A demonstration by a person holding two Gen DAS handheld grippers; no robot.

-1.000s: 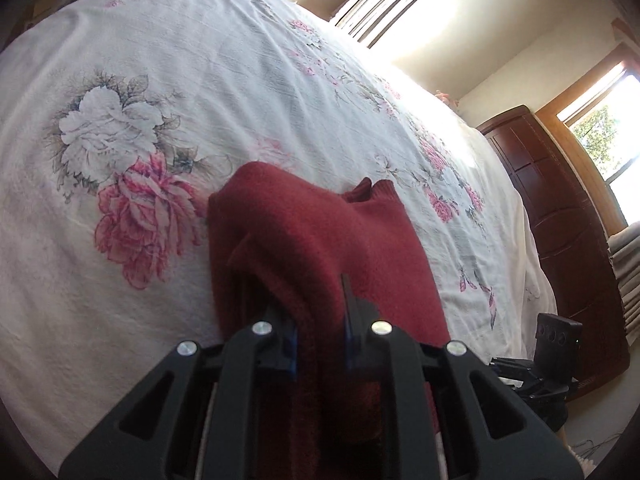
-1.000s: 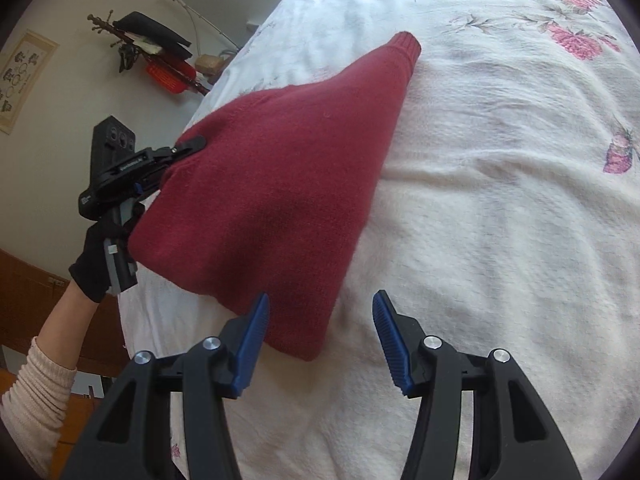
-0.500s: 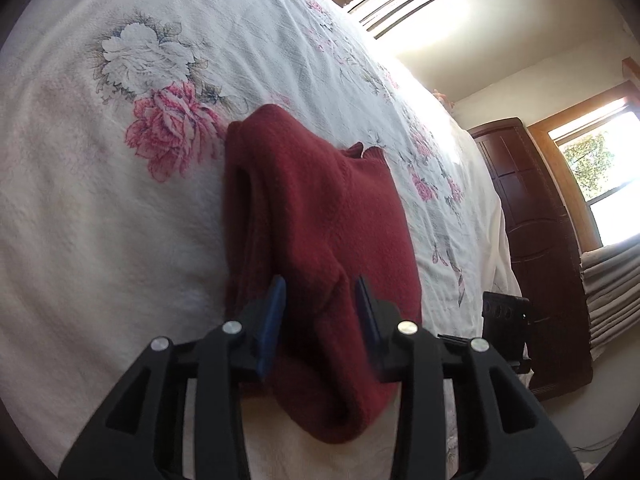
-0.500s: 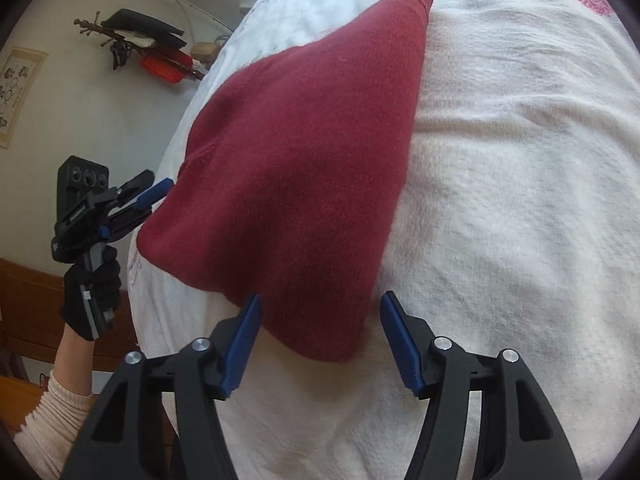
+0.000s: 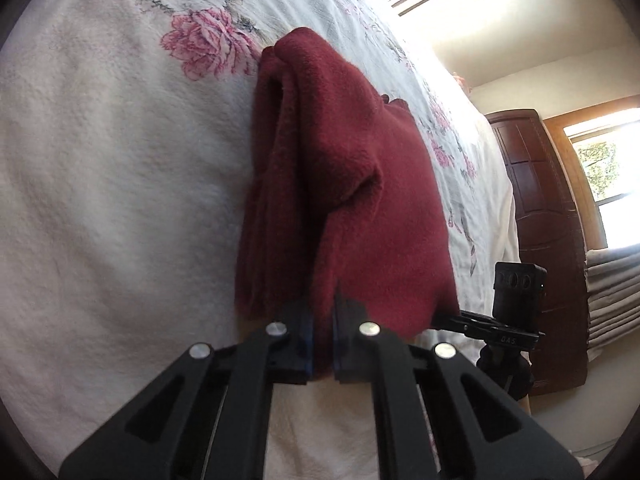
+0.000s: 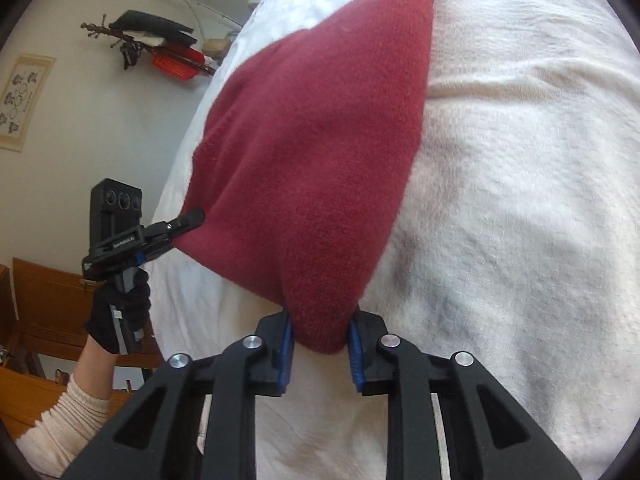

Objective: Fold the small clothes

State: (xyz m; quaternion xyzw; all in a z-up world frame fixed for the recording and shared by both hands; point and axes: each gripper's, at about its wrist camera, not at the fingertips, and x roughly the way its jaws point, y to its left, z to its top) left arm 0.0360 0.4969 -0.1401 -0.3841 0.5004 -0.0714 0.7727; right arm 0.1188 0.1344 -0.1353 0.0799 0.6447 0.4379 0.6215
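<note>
A dark red knit sweater [image 5: 360, 184] lies folded lengthwise on the flowered bedspread [image 5: 100, 200]. My left gripper [image 5: 322, 312] is shut on its near hem, cloth pinched between the blue pads. At the sweater's right corner in that view, the right gripper [image 5: 444, 318] reaches in from the side. In the right wrist view the sweater [image 6: 320, 140] stretches away, narrowing to a ribbed cuff at the top. My right gripper [image 6: 320, 340] is shut on its nearest corner. The left gripper [image 6: 194, 218], held by a black-gloved hand [image 6: 120, 312], clamps the other near corner.
The bed's edge runs just behind both grippers. A dark wooden wardrobe [image 5: 548, 220] and a bright window stand past the bed's far side. A wall rack with hanging items [image 6: 160, 40] and wooden furniture [image 6: 40, 300] sit beyond the bedspread [image 6: 520, 200].
The left gripper let go of the sweater, then closed again on its near hem. The right gripper moved forward and closed on the near corner. Both views sit closer to the cloth.
</note>
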